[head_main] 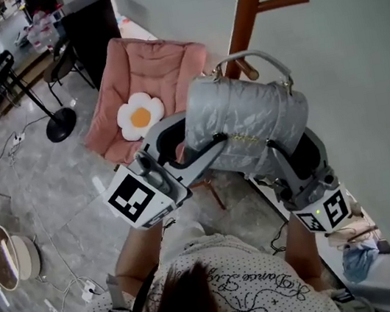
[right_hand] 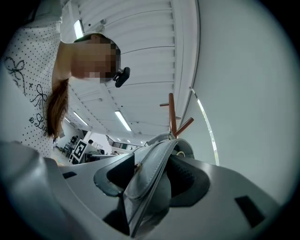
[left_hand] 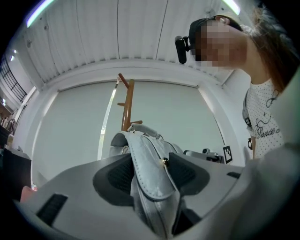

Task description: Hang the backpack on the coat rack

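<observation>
I hold a silver-grey quilted backpack (head_main: 248, 116) in the air between both grippers, close to the wooden coat rack (head_main: 249, 4). Its top handle (head_main: 256, 58) arches just beside a lower peg (head_main: 247, 71), and whether they touch I cannot tell. My left gripper (head_main: 196, 142) is shut on the bag's left side, my right gripper (head_main: 291, 151) on its right side. In the left gripper view a stitched edge of the backpack (left_hand: 145, 154) is pinched between the pads, with the coat rack (left_hand: 126, 105) behind. In the right gripper view the backpack (right_hand: 157, 159) likewise fills the jaws below the coat rack (right_hand: 173, 117).
A pink chair (head_main: 164, 63) with a flower cushion (head_main: 140, 115) stands on the floor left of the rack. A black floor stand (head_main: 60, 124) and a dark cabinet (head_main: 90, 28) lie further left. The white wall (head_main: 363, 47) runs along the right. Cables trail over the floor.
</observation>
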A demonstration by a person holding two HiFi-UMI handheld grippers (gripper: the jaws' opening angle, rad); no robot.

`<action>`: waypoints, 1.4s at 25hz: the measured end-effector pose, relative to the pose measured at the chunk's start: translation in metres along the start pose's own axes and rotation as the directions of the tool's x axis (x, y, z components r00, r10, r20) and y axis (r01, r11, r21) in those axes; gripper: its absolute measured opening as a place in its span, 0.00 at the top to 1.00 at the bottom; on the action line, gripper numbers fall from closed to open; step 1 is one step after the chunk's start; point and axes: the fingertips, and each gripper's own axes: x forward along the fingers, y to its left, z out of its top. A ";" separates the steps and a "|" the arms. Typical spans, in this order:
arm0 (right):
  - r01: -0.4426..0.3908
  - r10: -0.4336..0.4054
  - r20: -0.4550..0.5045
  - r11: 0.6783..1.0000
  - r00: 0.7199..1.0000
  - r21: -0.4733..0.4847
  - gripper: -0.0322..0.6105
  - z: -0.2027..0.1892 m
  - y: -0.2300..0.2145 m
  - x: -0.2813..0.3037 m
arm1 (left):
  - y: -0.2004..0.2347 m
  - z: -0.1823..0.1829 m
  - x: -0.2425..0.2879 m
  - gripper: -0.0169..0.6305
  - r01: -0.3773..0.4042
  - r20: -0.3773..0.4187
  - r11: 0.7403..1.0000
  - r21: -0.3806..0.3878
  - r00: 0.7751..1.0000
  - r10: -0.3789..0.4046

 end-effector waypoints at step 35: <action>-0.075 0.074 0.046 0.997 0.996 0.031 0.61 -0.014 -0.013 -0.003 | -0.002 -0.027 -0.003 0.64 0.094 -0.072 0.995 -0.015 0.993 -0.095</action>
